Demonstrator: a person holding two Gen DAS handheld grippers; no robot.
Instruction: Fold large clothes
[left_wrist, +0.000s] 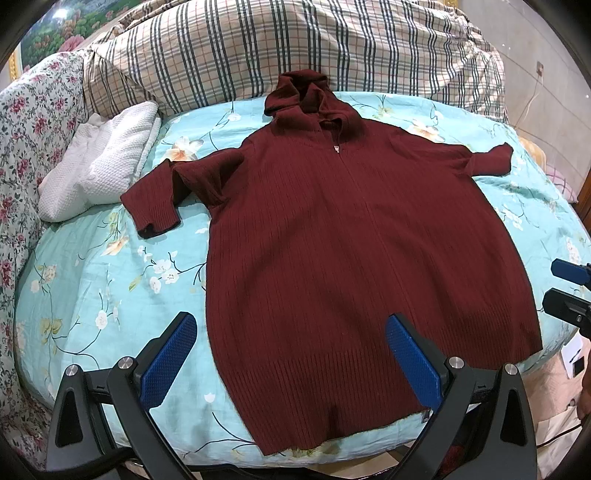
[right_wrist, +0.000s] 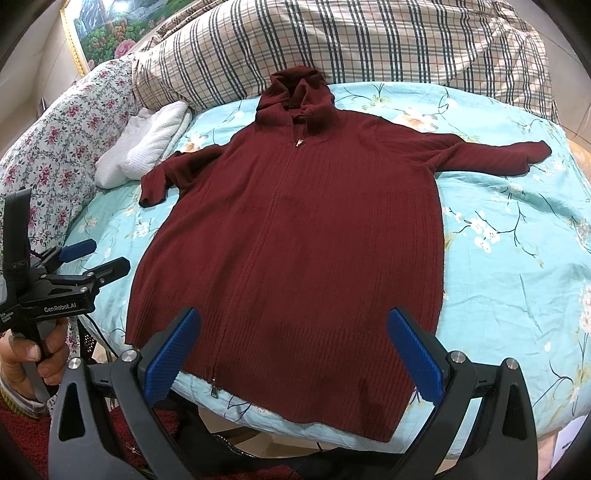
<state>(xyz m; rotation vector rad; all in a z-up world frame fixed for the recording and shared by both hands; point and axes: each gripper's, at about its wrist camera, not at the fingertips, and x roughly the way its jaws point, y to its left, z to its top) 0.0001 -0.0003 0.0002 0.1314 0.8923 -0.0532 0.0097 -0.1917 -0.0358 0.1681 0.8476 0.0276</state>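
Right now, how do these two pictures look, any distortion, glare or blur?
Left wrist view: strong fisheye bending, dark corners, the maroon hooded cardigan sharp, its hem shadowed. Right wrist view: same bending, bright glare on the framed picture, left gripper in focus.

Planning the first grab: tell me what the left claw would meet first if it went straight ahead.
Probably the lower body of the maroon hooded cardigan, lying flat on the floral bedsheet; the open left claw has nothing between. Depth is uncertain.

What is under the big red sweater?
The red sweater lies flat on a light blue flowery bedsheet, which shows all around it. Whatever is directly beneath the sweater's middle is covered, so I can't tell if anything else hides there.
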